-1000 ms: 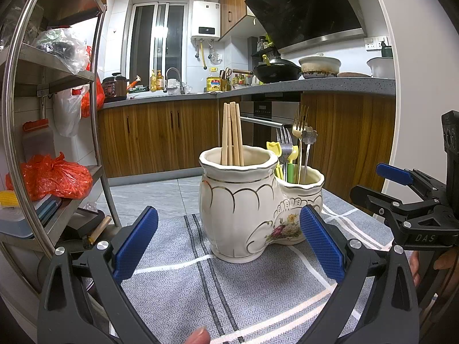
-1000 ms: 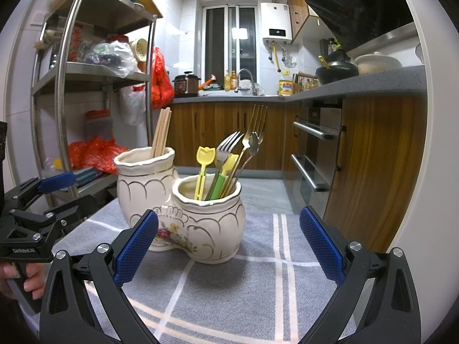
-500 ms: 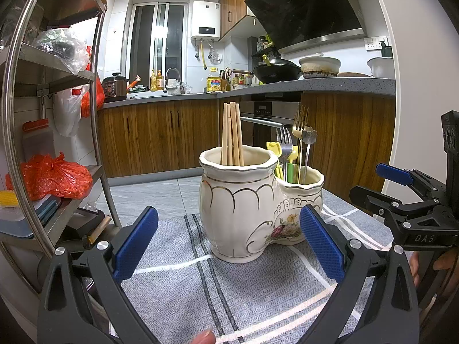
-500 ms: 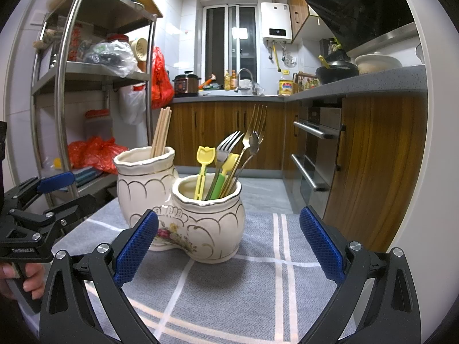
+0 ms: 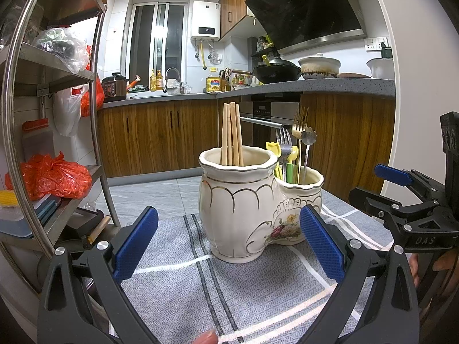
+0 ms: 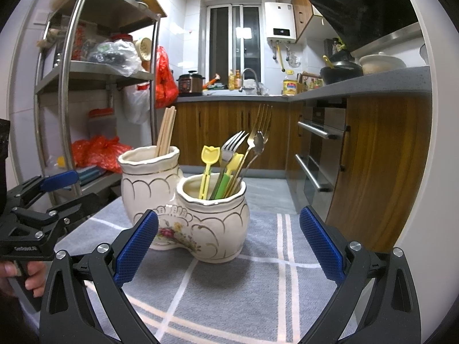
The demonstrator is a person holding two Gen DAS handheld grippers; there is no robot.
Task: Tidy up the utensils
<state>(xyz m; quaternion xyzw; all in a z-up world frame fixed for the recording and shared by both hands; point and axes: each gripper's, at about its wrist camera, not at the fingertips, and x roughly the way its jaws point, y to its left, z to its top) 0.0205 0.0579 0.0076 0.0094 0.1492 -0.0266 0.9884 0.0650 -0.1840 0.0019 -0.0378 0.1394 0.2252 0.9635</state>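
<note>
A cream ceramic double holder (image 5: pixel 252 209) (image 6: pixel 186 203) with gold trim and a flower print stands on the grey striped cloth (image 5: pixel 200 286). Its taller cup holds several wooden chopsticks (image 5: pixel 231 133) (image 6: pixel 165 132). The lower cup holds metal forks (image 6: pixel 252 143) (image 5: pixel 298 137) and yellow and green plastic picks (image 6: pixel 208 169). My left gripper (image 5: pixel 228 246) is open and empty, just short of the holder. My right gripper (image 6: pixel 228 246) is also open and empty, facing the lower cup. Each gripper shows at the other view's edge, held by a hand.
A steel shelf rack (image 5: pixel 51 132) with bags and boxes stands at the left. Wooden cabinets and an oven (image 6: pixel 321 149) line the right and back. The cloth (image 6: pixel 281 258) covers the table around the holder.
</note>
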